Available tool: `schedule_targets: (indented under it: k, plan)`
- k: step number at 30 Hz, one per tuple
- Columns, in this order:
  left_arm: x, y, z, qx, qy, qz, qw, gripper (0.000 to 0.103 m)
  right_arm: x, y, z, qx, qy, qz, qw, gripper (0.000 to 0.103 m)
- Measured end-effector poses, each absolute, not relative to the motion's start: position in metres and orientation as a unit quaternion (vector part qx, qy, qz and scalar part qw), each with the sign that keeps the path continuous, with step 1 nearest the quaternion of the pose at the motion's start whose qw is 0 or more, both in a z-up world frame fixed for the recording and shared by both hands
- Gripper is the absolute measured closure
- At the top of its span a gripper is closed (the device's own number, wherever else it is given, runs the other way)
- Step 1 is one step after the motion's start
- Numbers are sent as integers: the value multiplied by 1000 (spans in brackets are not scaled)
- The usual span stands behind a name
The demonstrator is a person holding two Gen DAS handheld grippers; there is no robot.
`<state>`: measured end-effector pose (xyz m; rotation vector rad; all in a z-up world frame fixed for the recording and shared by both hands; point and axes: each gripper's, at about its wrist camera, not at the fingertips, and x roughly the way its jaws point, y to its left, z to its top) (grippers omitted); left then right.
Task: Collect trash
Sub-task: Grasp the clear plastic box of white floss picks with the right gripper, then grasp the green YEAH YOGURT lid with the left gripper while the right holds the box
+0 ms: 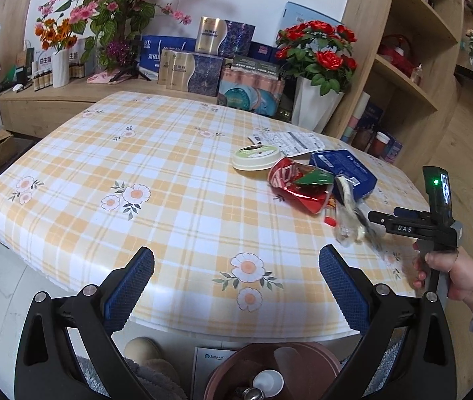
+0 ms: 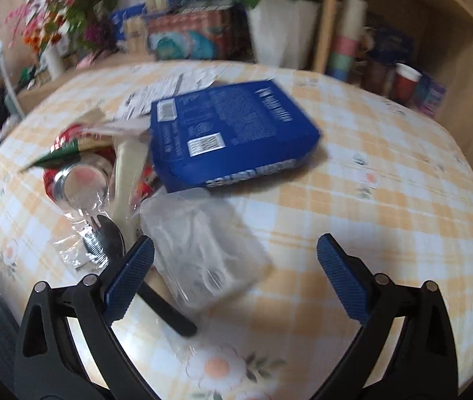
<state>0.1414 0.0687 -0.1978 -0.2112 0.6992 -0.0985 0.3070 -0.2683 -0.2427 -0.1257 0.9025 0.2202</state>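
Trash lies in a cluster on the checked table (image 1: 170,173): a blue box (image 1: 343,170), a red crumpled wrapper (image 1: 298,186), a white round lid (image 1: 256,157), a printed paper (image 1: 291,141) and a clear plastic wrapper (image 1: 348,223). My left gripper (image 1: 236,266) is open over the table's near edge, holding nothing. A hand (image 1: 453,276) holds my right gripper (image 1: 374,230) at the clear wrapper. In the blurred right wrist view, my right gripper (image 2: 235,250) is open, with the clear wrapper (image 2: 203,243) lying between its fingers, near the left one. The blue box (image 2: 233,133) sits beyond it, with a black spoon (image 2: 110,243) and the red wrapper (image 2: 80,173) to the left.
A brown bin (image 1: 226,365) holding some rubbish stands on the floor below the table's near edge, under my left gripper. A white vase of red roses (image 1: 313,106), stacked boxes (image 1: 196,70) and wooden shelves (image 1: 413,66) line the far side. A slipper (image 1: 143,350) lies beside the bin.
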Motion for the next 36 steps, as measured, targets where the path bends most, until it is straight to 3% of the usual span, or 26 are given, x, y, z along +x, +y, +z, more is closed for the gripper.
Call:
schedule_targets:
  k: [8, 10, 16, 24, 36]
  plan:
    - [158, 68, -211, -108, 356, -49, 927, 6, 320, -274, -254, 1, 458, 158, 875, 31]
    - [161, 65, -214, -108, 359, -53, 926, 6, 317, -277, -254, 12, 464, 171, 869, 42]
    - [166, 57, -220, -106, 366, -66, 922, 6, 297, -283, -246, -25, 419, 149, 895, 43]
    - [179, 56, -221, -111, 374, -68, 918, 6, 282, -298, -231, 7, 334, 110, 936, 44]
    - [261, 63, -210, -218, 416, -92, 878, 6, 276, -292, -232, -1, 326, 127, 937, 44]
